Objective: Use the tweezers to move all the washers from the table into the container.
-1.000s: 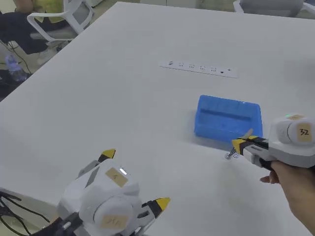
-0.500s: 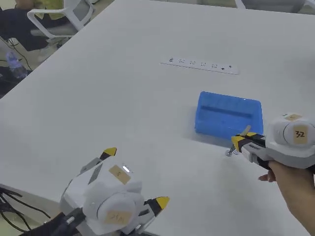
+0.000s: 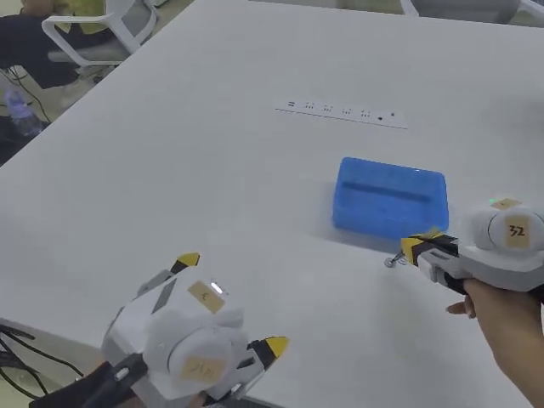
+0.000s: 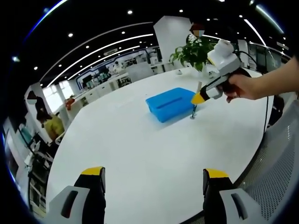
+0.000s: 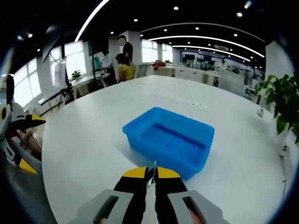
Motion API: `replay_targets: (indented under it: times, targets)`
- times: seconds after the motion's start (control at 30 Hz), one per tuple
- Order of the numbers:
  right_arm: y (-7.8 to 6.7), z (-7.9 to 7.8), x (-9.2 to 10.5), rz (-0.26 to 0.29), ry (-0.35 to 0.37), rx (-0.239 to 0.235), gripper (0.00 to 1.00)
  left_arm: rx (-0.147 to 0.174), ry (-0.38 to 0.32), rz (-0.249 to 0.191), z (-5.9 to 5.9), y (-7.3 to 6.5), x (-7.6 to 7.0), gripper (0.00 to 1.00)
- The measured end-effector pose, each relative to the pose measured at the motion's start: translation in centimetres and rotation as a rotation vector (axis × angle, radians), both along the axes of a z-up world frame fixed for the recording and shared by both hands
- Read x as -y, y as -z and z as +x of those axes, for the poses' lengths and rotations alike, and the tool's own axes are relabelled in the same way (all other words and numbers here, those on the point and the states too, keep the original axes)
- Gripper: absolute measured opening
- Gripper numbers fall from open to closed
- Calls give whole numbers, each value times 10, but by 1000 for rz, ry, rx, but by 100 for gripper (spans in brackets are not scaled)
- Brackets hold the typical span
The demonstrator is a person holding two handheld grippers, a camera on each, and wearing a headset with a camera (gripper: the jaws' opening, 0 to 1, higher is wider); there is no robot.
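White table (image 3: 212, 170) is bearing a blue container (image 3: 391, 197). Right gripper (image 3: 414, 248) is clenching tweezers (image 3: 395, 260) just beside it, and left gripper (image 3: 230, 303) is gaping idle. Tweezers twisting in that clench risk dropping any washer outside.

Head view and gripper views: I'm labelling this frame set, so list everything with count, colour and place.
table: one, white.
container: one, blue, open, right of the table's middle.
socket strip: one, white, beyond the container.
washers: count unclear, metallic, on the table at the container's near edge.
tweezers: one, metallic, held by the right gripper, tip at the washers.
chair: one, white, far left beside the table.
left gripper: one, white with yellow tips, jaws open, near table edge.
right gripper: one, same colours, shut on the tweezers.
hand: one, holding the right gripper.
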State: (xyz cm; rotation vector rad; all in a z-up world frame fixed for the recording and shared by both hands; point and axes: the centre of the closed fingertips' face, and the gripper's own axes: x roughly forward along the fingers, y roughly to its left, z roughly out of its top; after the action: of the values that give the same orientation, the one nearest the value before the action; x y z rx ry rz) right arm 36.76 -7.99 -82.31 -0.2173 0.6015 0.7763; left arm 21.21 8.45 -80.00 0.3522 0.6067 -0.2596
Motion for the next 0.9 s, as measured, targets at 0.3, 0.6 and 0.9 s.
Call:
replay_targets:
  times: [0.3,0.6,0.9]
  targets:
    - [-12,-4,-1,5,-7,6,1,-2,2,4,0,0,0,88]
    - [-49,9,-4,72,0,56,1,-15,6,6,-1,3,1,88]
    - [-70,31,-8,90,15,112,1,-26,17,8,-2,5,3,87]
